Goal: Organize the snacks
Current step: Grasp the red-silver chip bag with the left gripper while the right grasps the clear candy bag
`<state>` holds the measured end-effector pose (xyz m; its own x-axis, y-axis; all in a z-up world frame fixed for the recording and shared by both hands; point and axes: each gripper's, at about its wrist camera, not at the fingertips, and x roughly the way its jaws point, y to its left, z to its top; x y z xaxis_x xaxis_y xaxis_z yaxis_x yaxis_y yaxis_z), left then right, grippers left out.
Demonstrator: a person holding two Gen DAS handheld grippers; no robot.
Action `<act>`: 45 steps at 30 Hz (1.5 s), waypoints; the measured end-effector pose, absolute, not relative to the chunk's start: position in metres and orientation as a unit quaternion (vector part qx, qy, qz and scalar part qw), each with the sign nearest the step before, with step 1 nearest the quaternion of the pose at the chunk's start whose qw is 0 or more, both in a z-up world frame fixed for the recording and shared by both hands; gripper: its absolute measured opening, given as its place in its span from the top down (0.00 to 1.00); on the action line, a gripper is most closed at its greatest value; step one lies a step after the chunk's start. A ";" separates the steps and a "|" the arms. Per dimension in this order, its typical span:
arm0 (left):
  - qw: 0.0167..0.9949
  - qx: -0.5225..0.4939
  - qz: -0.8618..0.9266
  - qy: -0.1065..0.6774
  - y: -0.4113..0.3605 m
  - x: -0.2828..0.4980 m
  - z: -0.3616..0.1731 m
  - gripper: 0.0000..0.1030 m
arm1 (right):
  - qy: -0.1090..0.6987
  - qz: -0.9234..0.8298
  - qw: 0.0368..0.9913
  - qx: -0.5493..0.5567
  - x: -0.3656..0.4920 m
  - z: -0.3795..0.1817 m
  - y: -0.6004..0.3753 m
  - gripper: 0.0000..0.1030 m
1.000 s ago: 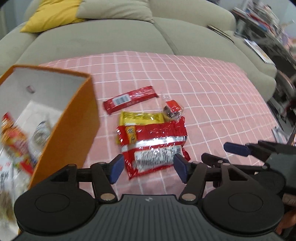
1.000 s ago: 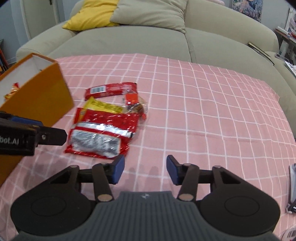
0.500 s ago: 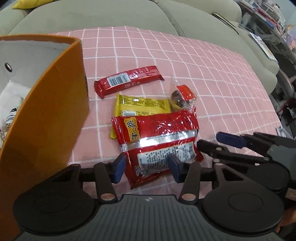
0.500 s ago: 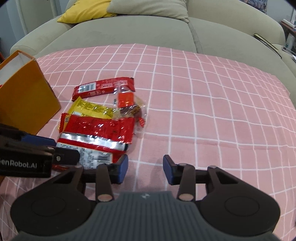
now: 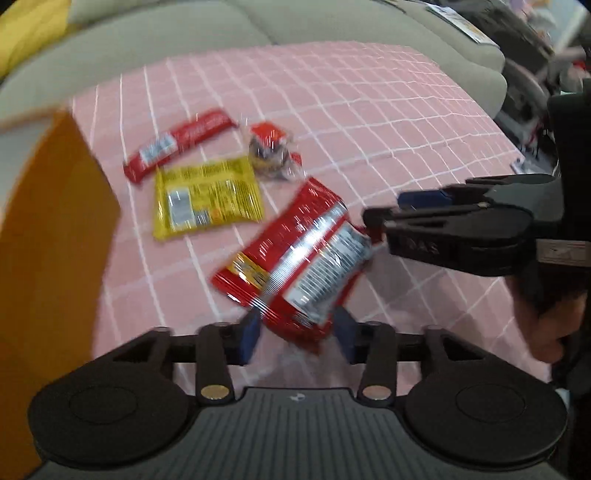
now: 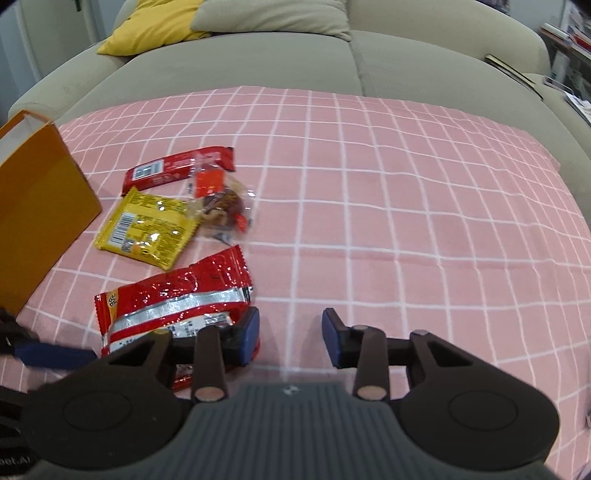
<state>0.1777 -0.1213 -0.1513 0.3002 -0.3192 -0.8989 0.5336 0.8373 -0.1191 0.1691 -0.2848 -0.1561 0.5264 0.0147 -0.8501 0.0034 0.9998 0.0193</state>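
A red snack packet (image 5: 303,258) lies askew on the pink checked cloth (image 5: 369,110), its near corner between the pads of my left gripper (image 5: 295,334). Those jaws are opening while both pads still touch the crumpled corner. In the right wrist view the same red packet (image 6: 177,291) runs under the left finger of my right gripper (image 6: 290,338). The right jaws are closing over bare cloth. A yellow packet (image 5: 207,203), a long red bar (image 5: 177,146) and a clear bag of dark snacks (image 5: 271,155) lie beyond.
An orange box (image 5: 48,221) stands at the left, close to the packets. A grey sofa (image 6: 258,55) with a yellow cushion (image 6: 155,26) borders the cloth's far side. A hand (image 5: 546,325) holds the right gripper. Bare cloth (image 6: 406,221) stretches to the right.
The red packet has come off the yellow packet, slid nearer and turned, with the left pads around its corner. The right gripper has sunk to the packet's right edge and narrowed.
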 end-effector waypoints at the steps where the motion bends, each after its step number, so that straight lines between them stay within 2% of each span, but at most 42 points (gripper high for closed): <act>1: 0.802 0.112 -0.271 0.520 -0.123 0.179 -0.148 0.37 | 0.487 0.003 0.873 0.012 0.167 -0.155 -0.286 0.65; 4: 0.801 0.144 -0.291 0.503 -0.131 0.188 -0.139 0.27 | 0.489 0.008 0.872 0.021 0.163 -0.155 -0.288 0.65; 7: 0.792 0.181 -0.319 0.488 -0.141 0.196 -0.140 0.23 | 0.489 0.007 0.871 0.036 0.160 -0.155 -0.289 0.65; 20: 0.718 0.337 -0.386 0.471 -0.186 0.203 -0.176 0.19 | 0.496 0.012 0.866 0.065 0.153 -0.153 -0.297 0.65; 31: 0.710 0.310 -0.399 0.491 -0.192 0.218 -0.190 0.06 | 0.508 0.042 0.858 0.054 0.164 -0.161 -0.287 0.67; 34: 0.720 0.282 -0.392 0.499 -0.187 0.218 -0.193 0.06 | 0.511 0.048 0.857 0.054 0.166 -0.162 -0.288 0.68; 38: 0.734 0.251 -0.361 0.517 -0.182 0.216 -0.190 0.12 | 0.509 0.053 0.858 0.052 0.164 -0.161 -0.289 0.68; 45: 0.771 0.175 -0.287 0.541 -0.163 0.205 -0.183 0.17 | 0.500 0.053 0.864 0.040 0.157 -0.150 -0.285 0.67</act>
